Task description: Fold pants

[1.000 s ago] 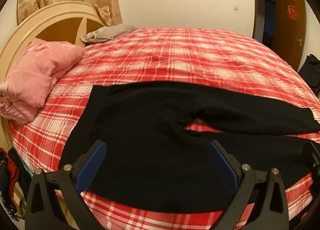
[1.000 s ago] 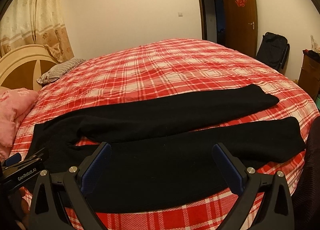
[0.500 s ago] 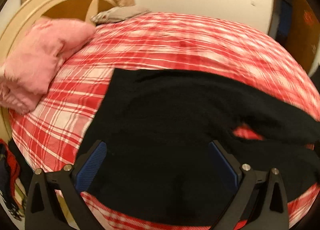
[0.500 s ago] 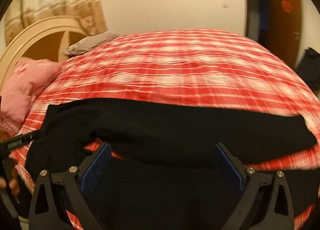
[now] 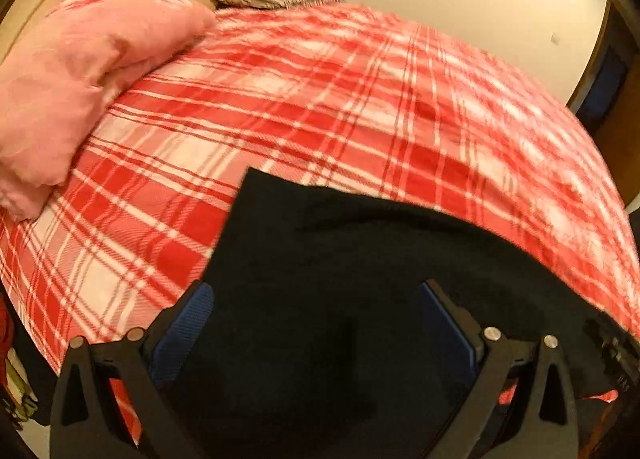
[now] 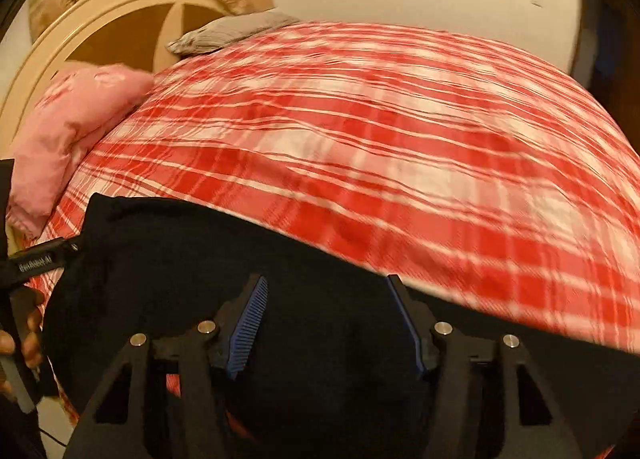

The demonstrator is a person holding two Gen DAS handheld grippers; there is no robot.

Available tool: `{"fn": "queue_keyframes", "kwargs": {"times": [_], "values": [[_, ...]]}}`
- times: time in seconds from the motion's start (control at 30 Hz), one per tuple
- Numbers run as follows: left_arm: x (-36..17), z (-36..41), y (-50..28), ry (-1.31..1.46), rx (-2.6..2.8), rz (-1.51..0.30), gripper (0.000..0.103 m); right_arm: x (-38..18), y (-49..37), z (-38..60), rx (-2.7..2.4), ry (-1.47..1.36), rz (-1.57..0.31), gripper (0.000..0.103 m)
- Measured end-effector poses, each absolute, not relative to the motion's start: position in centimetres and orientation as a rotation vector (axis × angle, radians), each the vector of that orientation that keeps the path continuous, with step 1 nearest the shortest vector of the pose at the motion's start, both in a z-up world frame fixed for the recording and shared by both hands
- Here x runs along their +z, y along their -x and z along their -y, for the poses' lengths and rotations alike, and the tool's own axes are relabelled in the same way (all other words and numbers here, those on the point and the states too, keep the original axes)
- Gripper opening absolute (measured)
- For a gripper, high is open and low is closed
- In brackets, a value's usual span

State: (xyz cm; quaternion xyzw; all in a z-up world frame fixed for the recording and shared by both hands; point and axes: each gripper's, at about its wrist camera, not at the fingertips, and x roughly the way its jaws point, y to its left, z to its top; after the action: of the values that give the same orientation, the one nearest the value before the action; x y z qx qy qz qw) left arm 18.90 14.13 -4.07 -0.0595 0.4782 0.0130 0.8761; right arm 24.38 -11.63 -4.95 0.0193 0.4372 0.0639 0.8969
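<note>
Black pants (image 5: 340,259) lie flat on the red plaid bed (image 5: 320,107), waist end to the left. My left gripper (image 5: 316,299) is open, low over the waist part, with cloth between and under its blue pads. In the right wrist view the pants (image 6: 180,259) fill the lower frame. My right gripper (image 6: 324,291) is partly closed but still open, low over the black cloth further along. The left gripper (image 6: 36,263) shows at the left edge of that view, at the waist corner.
A pink quilt (image 5: 72,71) is bunched at the left by the round cream headboard (image 6: 120,15). A grey pillow (image 6: 236,31) lies at the bed's far side. A dark doorway (image 5: 608,75) is at the right. The bed's near edge is just below the grippers.
Both grippers have moved forward and down close to the pants. The right gripper's jaws have narrowed. The left jaws stay wide.
</note>
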Motion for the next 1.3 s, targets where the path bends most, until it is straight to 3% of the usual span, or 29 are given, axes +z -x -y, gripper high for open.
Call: {"fn": "queue_keyframes", "kwargs": {"times": [0.33,0.4,0.47,0.53,0.63,0.97,1.3], "values": [[-7.1,-13.8,-20.5,0.116,0.044,-1.06,0.103,-8.9,-29.7,9.8,0.27,0.061,-1.029,0.061],[-7.3,-13.7,-20.6,0.095,0.048,-1.056,0.103,-8.9,-29.5,9.7,0.303,0.068,-1.026,0.053],[-7.5,-13.5,-20.6,0.075,0.051,-1.049,0.103,-8.9,-29.3,9.0,0.342,0.099,-1.032,0.029],[-7.7,-13.4,-20.8,0.064,0.053,-1.043,0.103,-8.5,-29.1,8.5,0.353,0.126,-1.042,0.013],[-7.7,-13.3,-21.0,0.049,0.058,-1.045,0.103,-7.8,-28.6,8.1,0.327,0.164,-1.022,0.005],[-4.8,-16.4,-15.9,0.11,0.021,-0.986,0.103,-0.3,-18.8,4.2,0.286,0.372,-0.735,0.005],[-4.3,-19.6,-13.3,0.21,0.023,-0.978,0.103,-5.5,-9.2,-0.7,0.32,0.452,-0.709,0.005]]}}
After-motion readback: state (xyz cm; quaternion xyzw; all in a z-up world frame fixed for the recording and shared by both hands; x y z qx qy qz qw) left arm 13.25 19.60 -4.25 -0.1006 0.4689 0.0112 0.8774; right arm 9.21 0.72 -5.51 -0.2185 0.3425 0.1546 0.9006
